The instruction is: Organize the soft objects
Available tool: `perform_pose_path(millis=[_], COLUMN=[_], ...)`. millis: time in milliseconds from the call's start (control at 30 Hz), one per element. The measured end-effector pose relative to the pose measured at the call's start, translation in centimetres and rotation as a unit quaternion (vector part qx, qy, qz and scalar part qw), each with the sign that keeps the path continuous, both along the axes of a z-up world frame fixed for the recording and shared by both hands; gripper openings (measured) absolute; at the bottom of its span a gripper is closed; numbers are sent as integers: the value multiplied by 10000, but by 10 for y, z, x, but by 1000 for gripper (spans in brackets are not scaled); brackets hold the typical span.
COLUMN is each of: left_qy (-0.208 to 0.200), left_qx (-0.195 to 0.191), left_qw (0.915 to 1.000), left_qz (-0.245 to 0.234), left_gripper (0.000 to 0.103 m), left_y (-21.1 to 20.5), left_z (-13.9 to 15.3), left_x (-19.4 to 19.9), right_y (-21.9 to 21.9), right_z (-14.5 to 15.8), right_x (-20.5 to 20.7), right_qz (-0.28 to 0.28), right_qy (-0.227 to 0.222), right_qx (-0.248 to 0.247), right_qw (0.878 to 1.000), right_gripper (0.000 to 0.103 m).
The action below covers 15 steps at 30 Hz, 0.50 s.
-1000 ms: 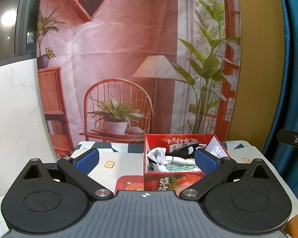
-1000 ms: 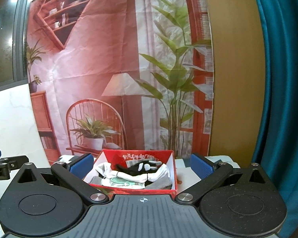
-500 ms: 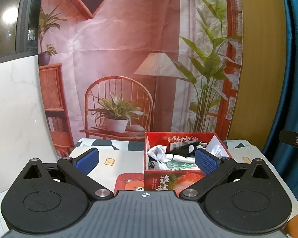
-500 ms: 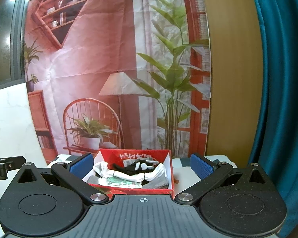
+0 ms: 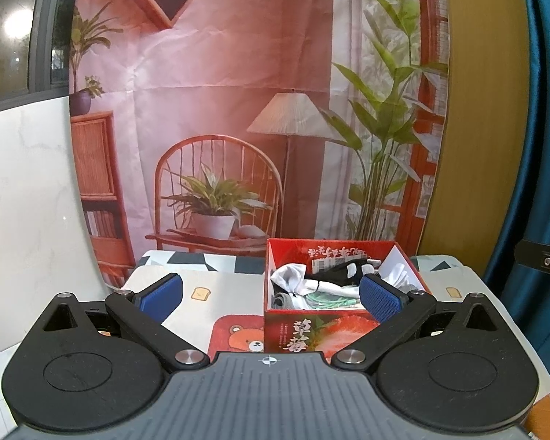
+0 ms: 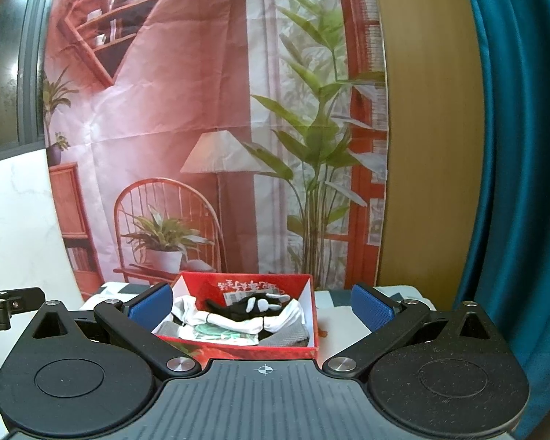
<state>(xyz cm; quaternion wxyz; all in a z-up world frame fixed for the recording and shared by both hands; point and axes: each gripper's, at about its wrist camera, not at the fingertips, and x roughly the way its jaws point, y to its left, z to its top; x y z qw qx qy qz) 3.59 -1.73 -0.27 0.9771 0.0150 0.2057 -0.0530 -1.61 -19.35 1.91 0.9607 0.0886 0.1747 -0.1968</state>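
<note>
In the left wrist view the left gripper (image 5: 271, 295) has its blue-padded fingers (image 5: 163, 293) spread wide and empty, low in the frame. Its right-hand pad overlaps the near right corner of a red box (image 5: 311, 337) at lower centre-right; whether they touch cannot be told. The box stands on a tabletop (image 5: 216, 286) covered with a cloth printed with toast and a bear. Inside lie the soft objects (image 5: 322, 282): white, black, grey and pale green fabric pieces heaped together.

In the right wrist view the right gripper (image 6: 262, 306) is likewise parted wide, holding nothing. The red box (image 6: 308, 315) sits between its fingers (image 6: 368, 308) at lower centre, the soft objects (image 6: 245, 315) piled within. Behind hangs a printed backdrop (image 6: 187, 91) of a chair, lamp and plants; a teal curtain (image 6: 513, 146) fills the right edge.
</note>
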Motion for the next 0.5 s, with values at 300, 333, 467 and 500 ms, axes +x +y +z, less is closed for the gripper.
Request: perform_pose_path(millis=[300,333,467,500], left_qy=[-3,-4,-17,-16], left_qx=[-2,-1,-11,-14], left_qw=[10000,10000,10000,10000], left_qz=[-18,-17,-24,-26], left_gripper=[103,103,103,103], left_y=[0,1,1,1], left_z=[0,0,0,-1], left_x=[0,0,0,1], right_y=[-3,-2,-2,-3], right_z=[-2,-1,-1,-2], right_x=[2,1,1,1], right_qz=[-9,-10,-4,-3], right_qy=[21,20,22,22], right_qx=[-5,-6,-3,-5], right_qw=[10000,10000,10000,10000], right_gripper=[103,103,103,103])
